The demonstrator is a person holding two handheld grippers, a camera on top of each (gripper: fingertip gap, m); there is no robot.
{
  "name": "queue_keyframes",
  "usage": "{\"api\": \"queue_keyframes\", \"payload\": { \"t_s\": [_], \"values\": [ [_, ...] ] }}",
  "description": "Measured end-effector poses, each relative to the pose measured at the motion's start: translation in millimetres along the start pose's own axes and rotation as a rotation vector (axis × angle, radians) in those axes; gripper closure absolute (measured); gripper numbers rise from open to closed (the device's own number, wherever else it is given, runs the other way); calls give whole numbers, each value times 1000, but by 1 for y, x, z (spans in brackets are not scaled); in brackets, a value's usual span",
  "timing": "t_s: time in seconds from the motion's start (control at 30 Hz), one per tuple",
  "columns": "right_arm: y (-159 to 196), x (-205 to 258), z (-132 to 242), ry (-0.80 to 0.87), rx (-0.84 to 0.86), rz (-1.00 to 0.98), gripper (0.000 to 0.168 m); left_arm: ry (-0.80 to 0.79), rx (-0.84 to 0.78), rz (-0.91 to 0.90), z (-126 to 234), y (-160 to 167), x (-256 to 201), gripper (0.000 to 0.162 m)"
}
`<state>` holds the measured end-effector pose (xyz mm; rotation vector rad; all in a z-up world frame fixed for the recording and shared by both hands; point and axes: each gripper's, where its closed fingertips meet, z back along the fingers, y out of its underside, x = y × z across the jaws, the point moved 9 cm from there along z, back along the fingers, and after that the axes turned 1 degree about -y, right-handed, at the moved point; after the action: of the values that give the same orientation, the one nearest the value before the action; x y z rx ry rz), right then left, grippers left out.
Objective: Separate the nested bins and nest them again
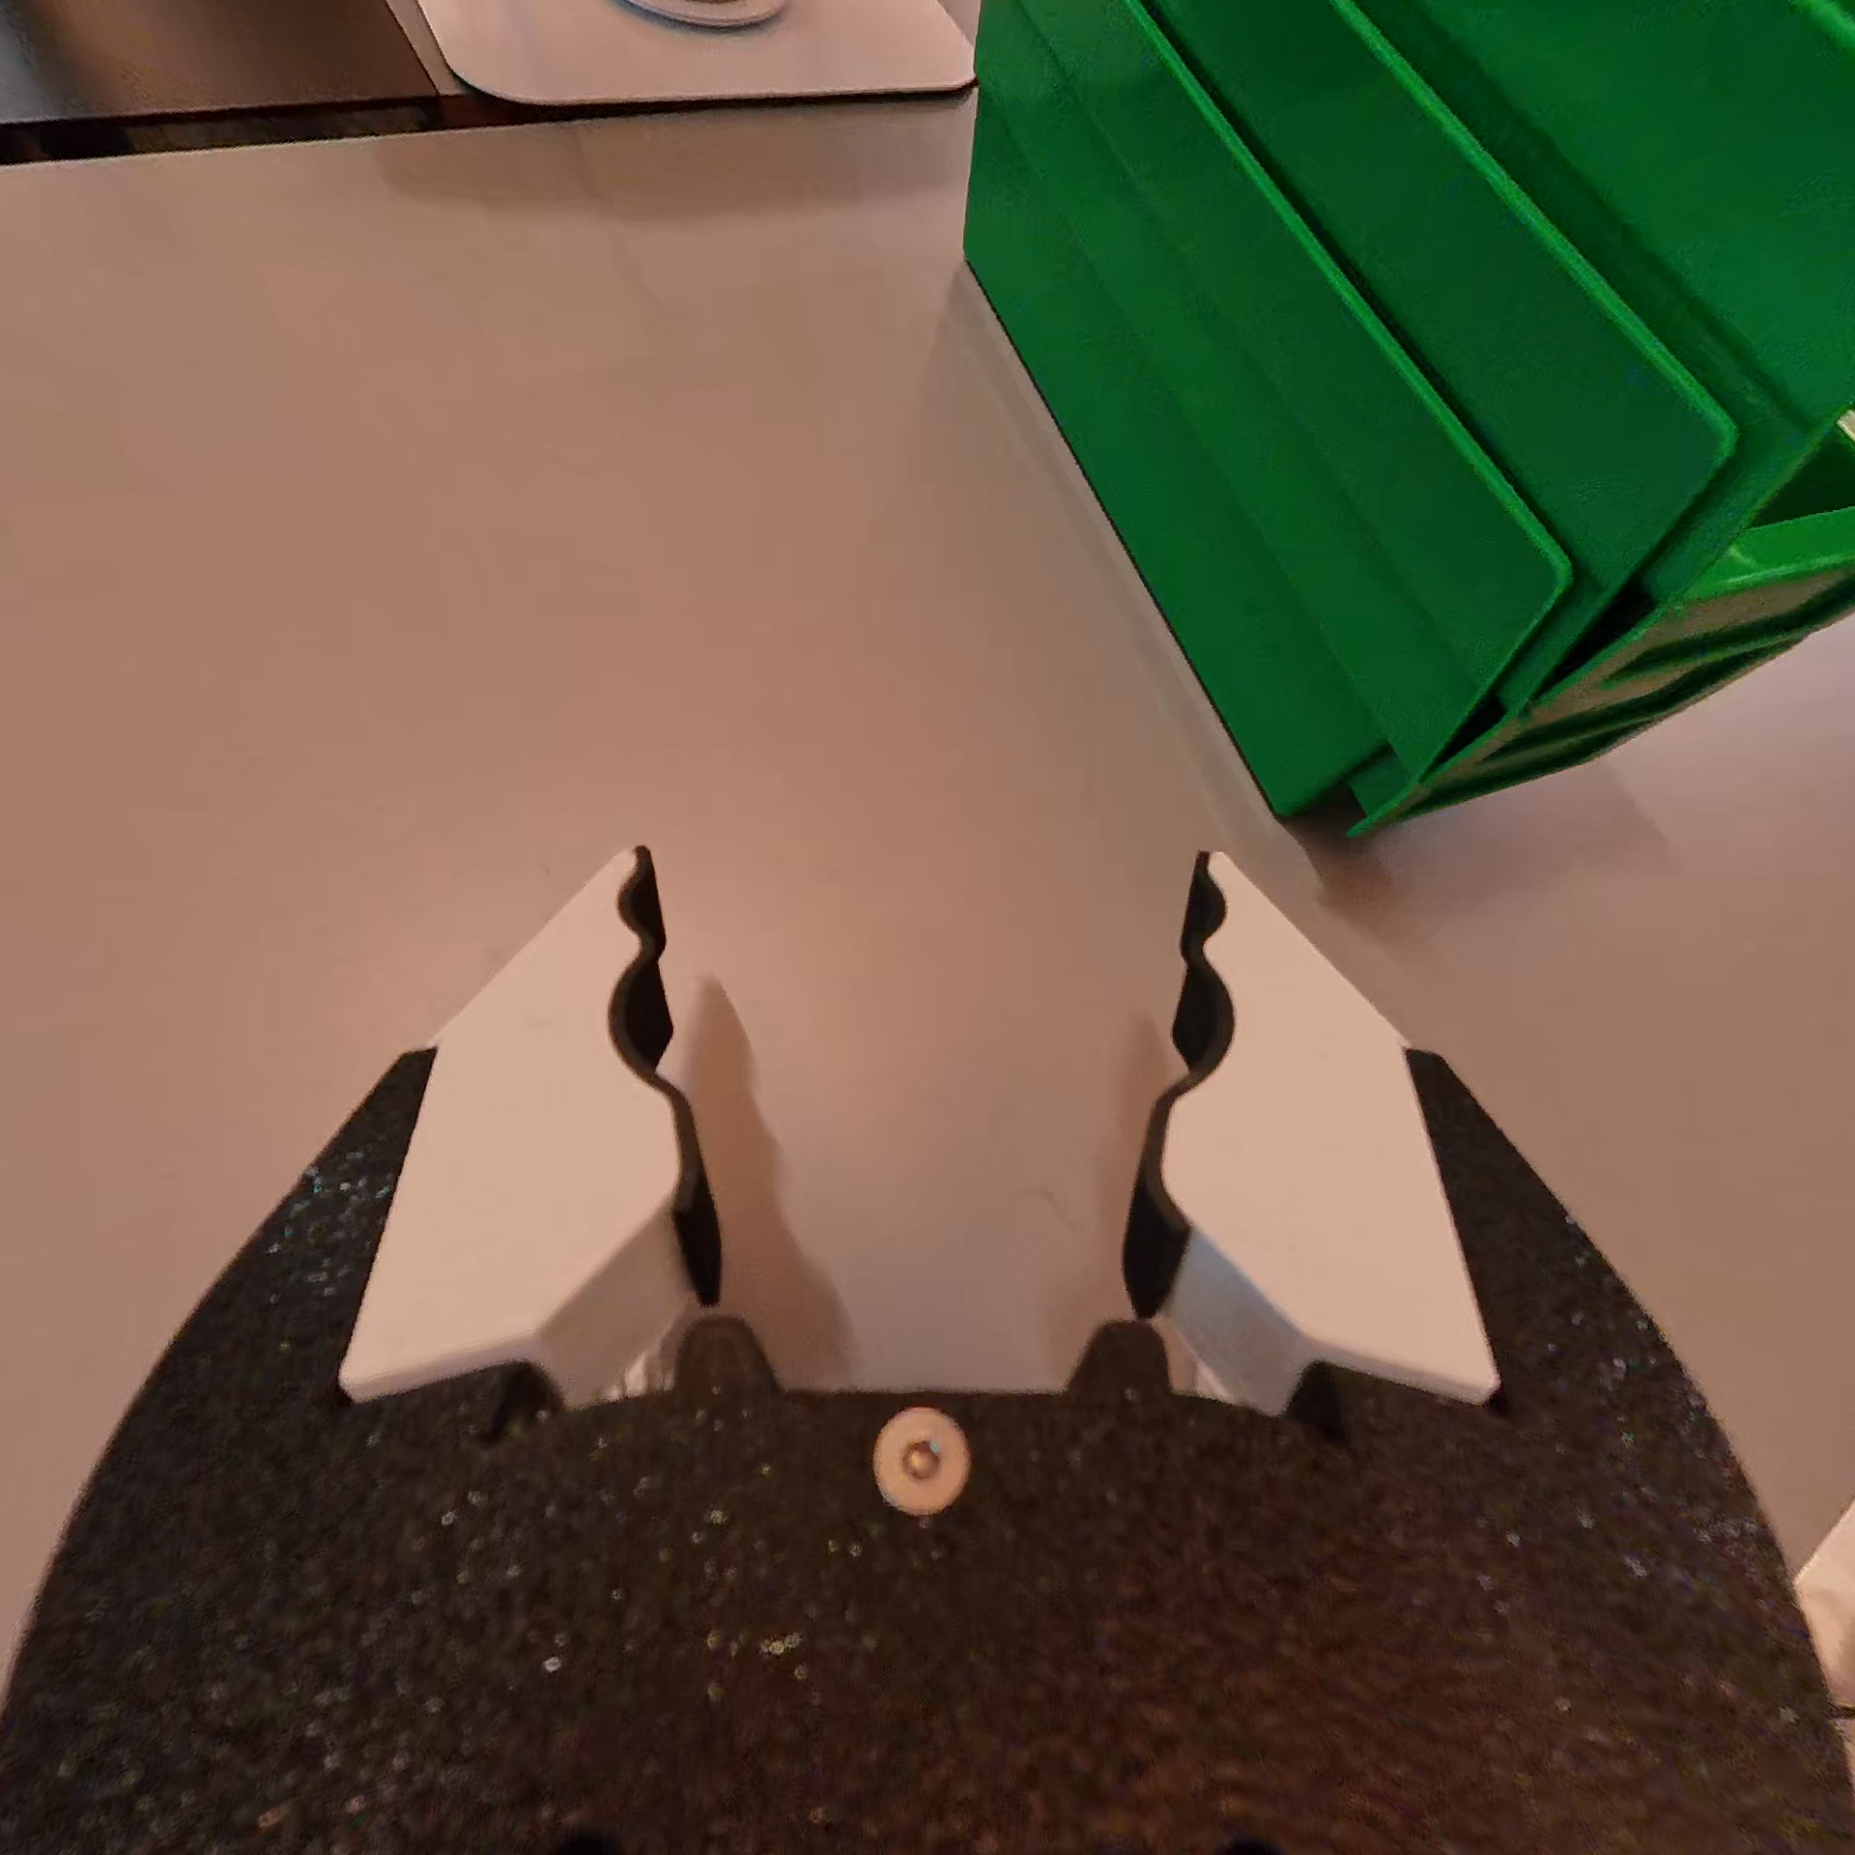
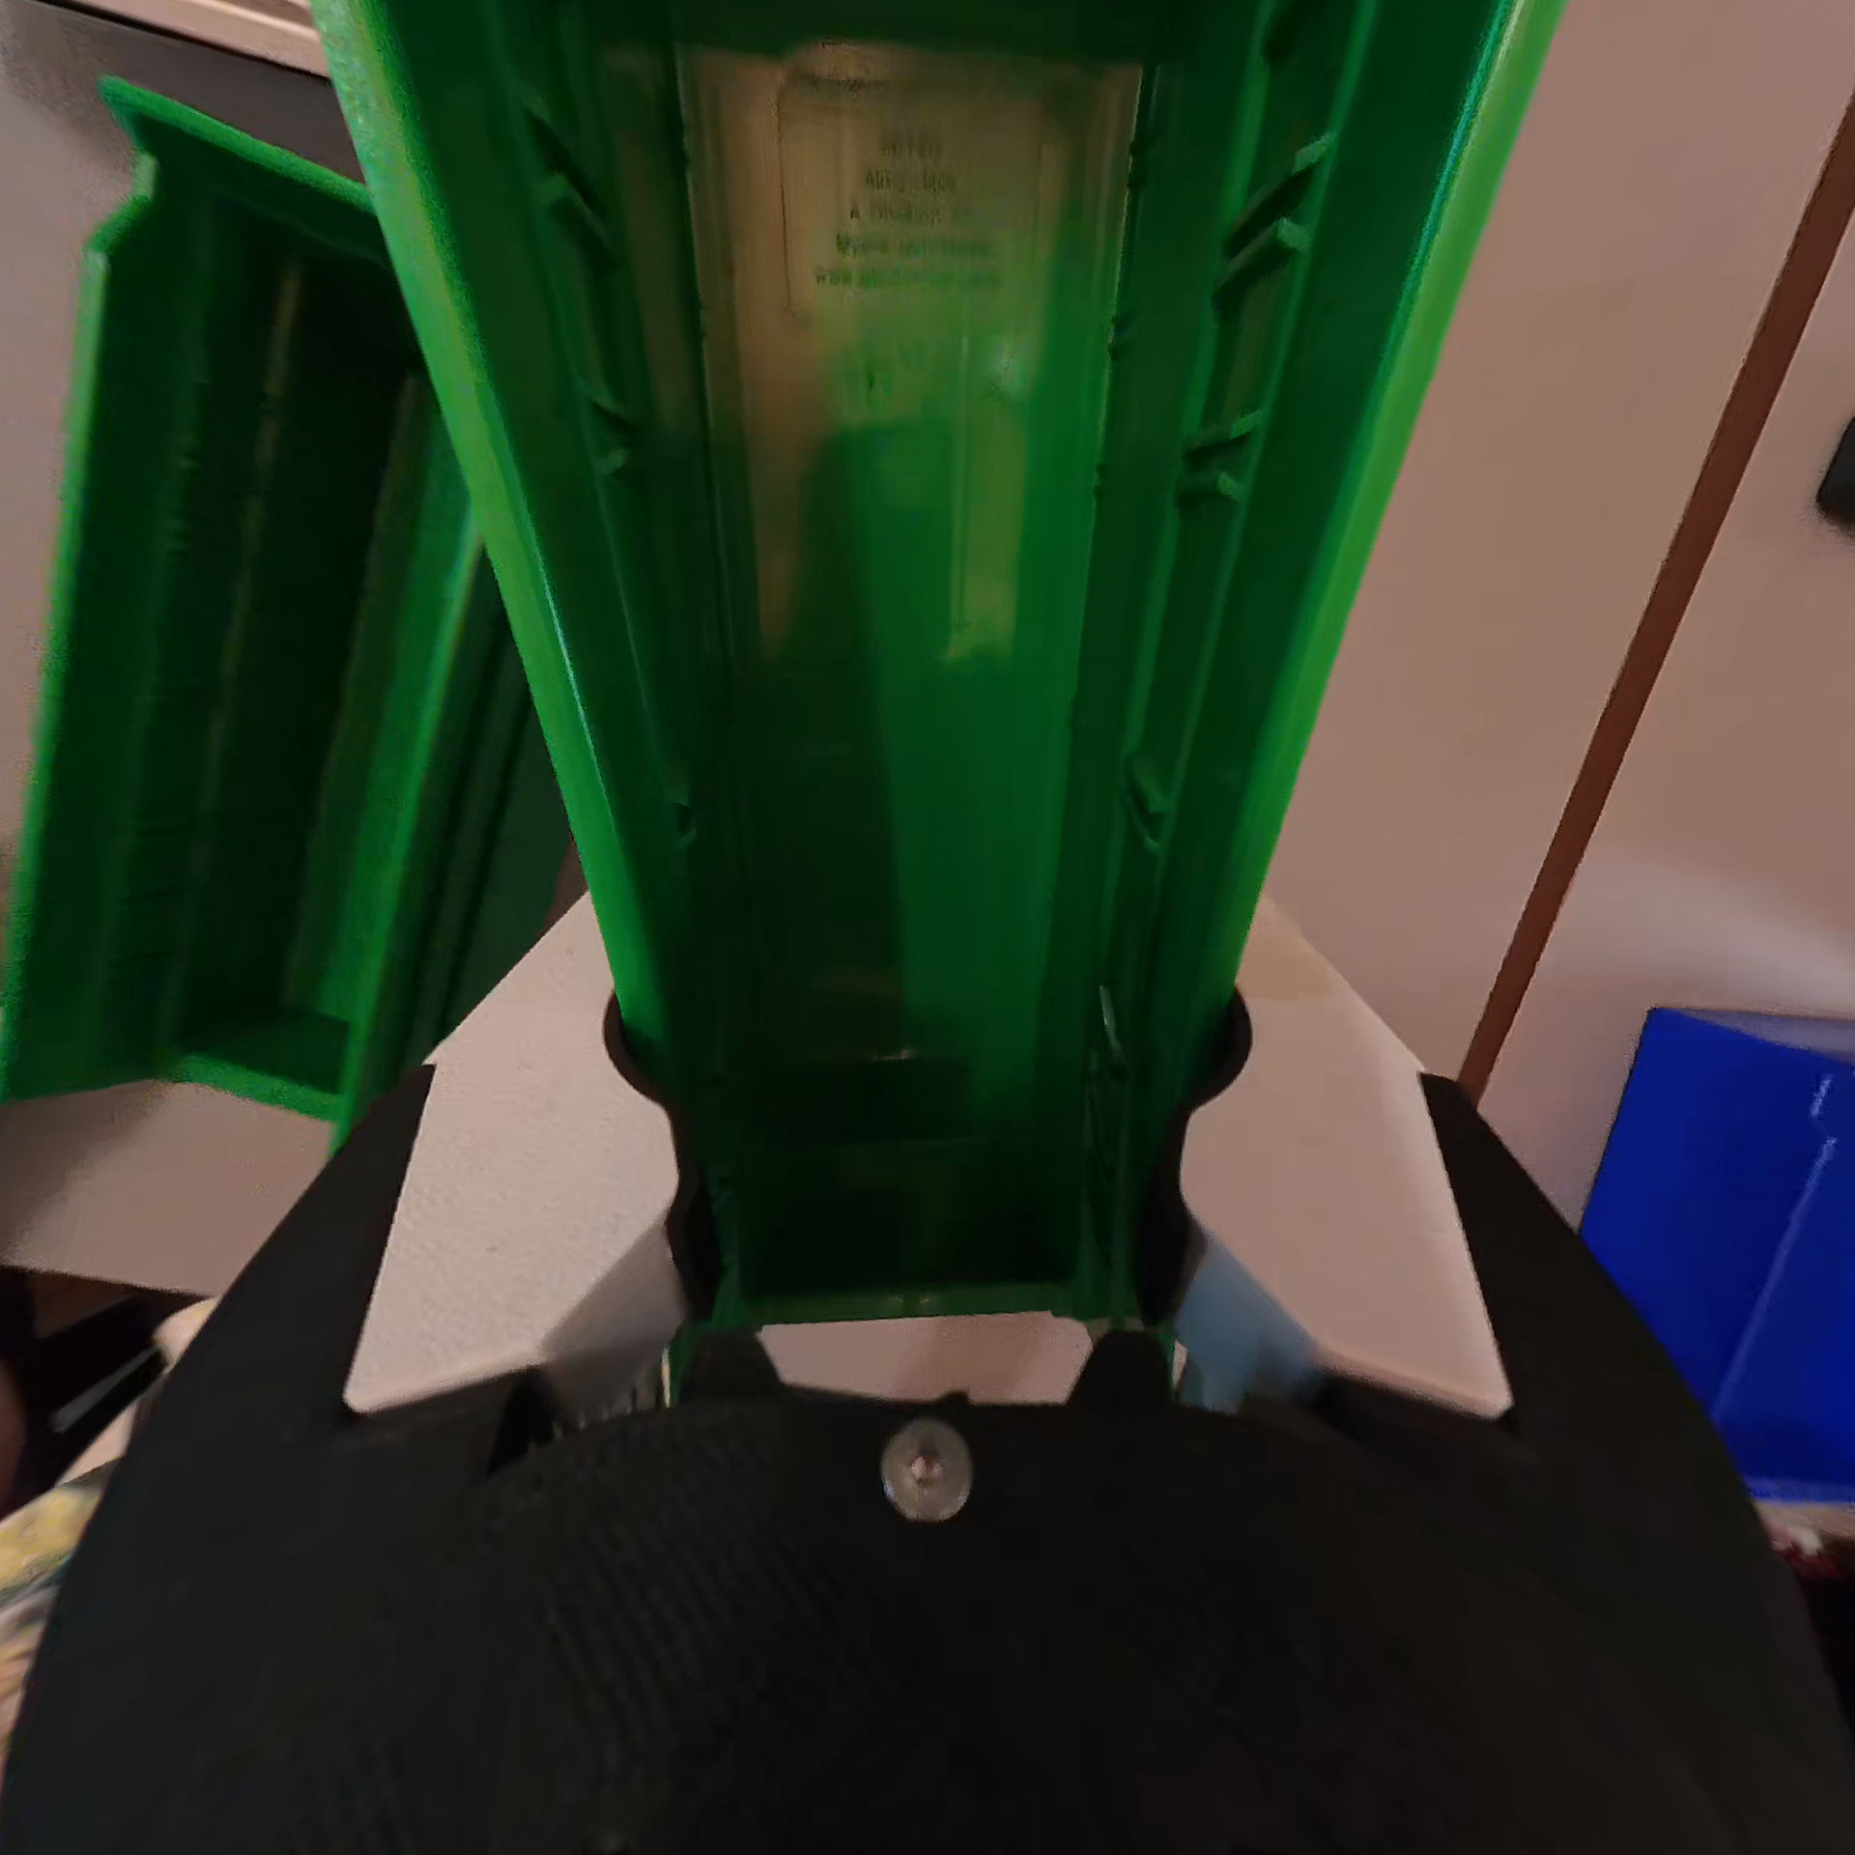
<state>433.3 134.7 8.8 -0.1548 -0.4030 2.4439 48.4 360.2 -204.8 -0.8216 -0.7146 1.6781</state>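
In the left wrist view, the nested green bins (image 1: 1405, 402) are cut off by the top and right edges, so their full count and far ends cannot be made out; they sit on the grey table (image 1: 502, 552), tipped on their sides with the stepped rims fanned toward the camera. The left gripper (image 1: 923, 873) hovers low over the bare table, beside the stack and apart from it, its fingers spread wide with nothing between them. Beyond the table's far edge, a pale flat plate (image 1: 703, 70) is cropped by the frame.

In the right wrist view, the right gripper (image 2: 929, 1014) is clamped across the narrow end of a single green bin (image 2: 903, 602), whose far end runs out of the top edge; moulded writing inside is blurred. To the bin's left, a second green bin (image 2: 231, 652) appears soft and partly hidden behind it. A blue box (image 2: 1727, 1255) lies to the right, cropped.
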Motion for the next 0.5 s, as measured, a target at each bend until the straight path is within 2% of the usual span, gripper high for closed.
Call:
{"api": "queue_keyframes", "payload": {
  "t_s": [0.13,0.33,0.5],
  "values": [
    [-1,43,14,-76,75,-87,60,-3,-5,-8,3,-2,-1,60],
    [19,114,19,-134,188,-171,61,-21,-23,-29,14,-6,-4,60],
    [31,158,17,-176,163,-303,59,-31,-77,-60,35,-15,-12,60]
  ]
}}
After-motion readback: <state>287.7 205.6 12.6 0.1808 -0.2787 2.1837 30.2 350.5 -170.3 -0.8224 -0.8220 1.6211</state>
